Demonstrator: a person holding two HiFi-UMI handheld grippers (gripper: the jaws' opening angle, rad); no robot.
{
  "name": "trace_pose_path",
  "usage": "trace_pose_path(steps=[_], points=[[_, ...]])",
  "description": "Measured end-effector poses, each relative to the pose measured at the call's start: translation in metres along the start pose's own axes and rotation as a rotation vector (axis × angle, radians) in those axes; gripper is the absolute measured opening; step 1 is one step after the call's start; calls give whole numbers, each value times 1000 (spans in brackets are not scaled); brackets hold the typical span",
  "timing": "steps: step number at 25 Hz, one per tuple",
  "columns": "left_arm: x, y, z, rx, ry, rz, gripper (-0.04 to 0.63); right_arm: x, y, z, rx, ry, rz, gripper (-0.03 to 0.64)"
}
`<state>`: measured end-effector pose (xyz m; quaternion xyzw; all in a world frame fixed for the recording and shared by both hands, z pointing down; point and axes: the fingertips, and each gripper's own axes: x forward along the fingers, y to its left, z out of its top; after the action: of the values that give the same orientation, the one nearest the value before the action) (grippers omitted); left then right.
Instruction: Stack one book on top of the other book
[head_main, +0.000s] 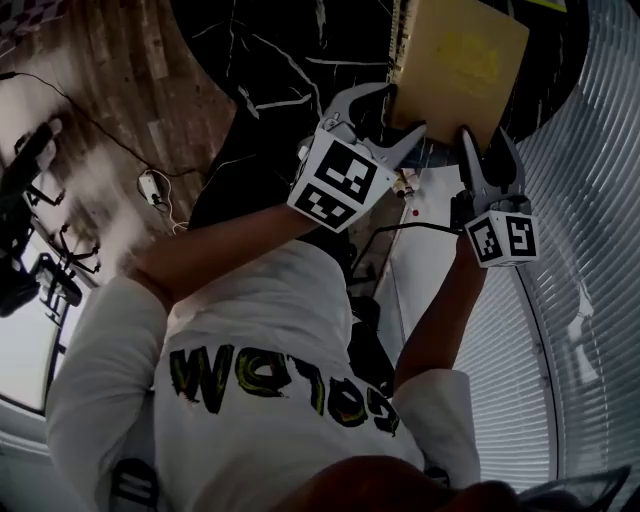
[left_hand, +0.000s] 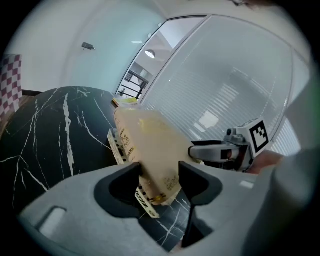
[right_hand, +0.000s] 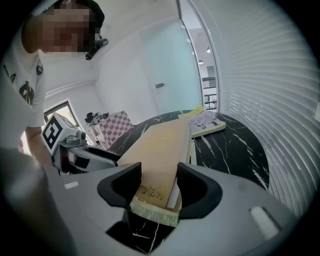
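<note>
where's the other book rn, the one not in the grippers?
Right gripper view, right of centre: the other book lies flat on the black marble table, beyond the tan book held by the left gripper and right gripper.

A round black table (right_hand: 235, 150) veined in white carries one pale illustrated book (right_hand: 206, 122), lying flat near its far edge.

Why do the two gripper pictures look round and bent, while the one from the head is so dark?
Head view: underexposed, with only the tan rectangular book catching light. Left gripper view: the wide-angle lens leaves black corners and bows the white slatted blinds; the book's near end looks soft. Right gripper view: same bulging, but evenly lit; the black marble table looks crisp.
</note>
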<state>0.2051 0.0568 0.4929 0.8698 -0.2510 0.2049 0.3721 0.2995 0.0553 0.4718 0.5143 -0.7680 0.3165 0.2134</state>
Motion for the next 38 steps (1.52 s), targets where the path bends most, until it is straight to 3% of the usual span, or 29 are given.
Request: trace_pose_path(steps=[9, 19, 26, 28, 32, 38], points=[[23, 6, -18, -39, 31, 5, 255, 22, -23, -23, -13, 52, 49, 221], [29, 11, -19, -10, 24, 32, 246, 33, -32, -31, -4, 73, 71, 226], [31, 13, -20, 40, 40, 10, 245, 32, -35, -30, -26, 73, 34, 230], [30, 17, -19, 55, 32, 3, 245, 30, -39, -30, -67, 81, -6, 267], [21, 24, -3, 95, 5, 13, 246, 21, -43, -25, -143, 93, -92, 267], [-15, 9, 29, 147, -58, -18, 245, -3, -15, 12, -188, -8, -154, 243]])
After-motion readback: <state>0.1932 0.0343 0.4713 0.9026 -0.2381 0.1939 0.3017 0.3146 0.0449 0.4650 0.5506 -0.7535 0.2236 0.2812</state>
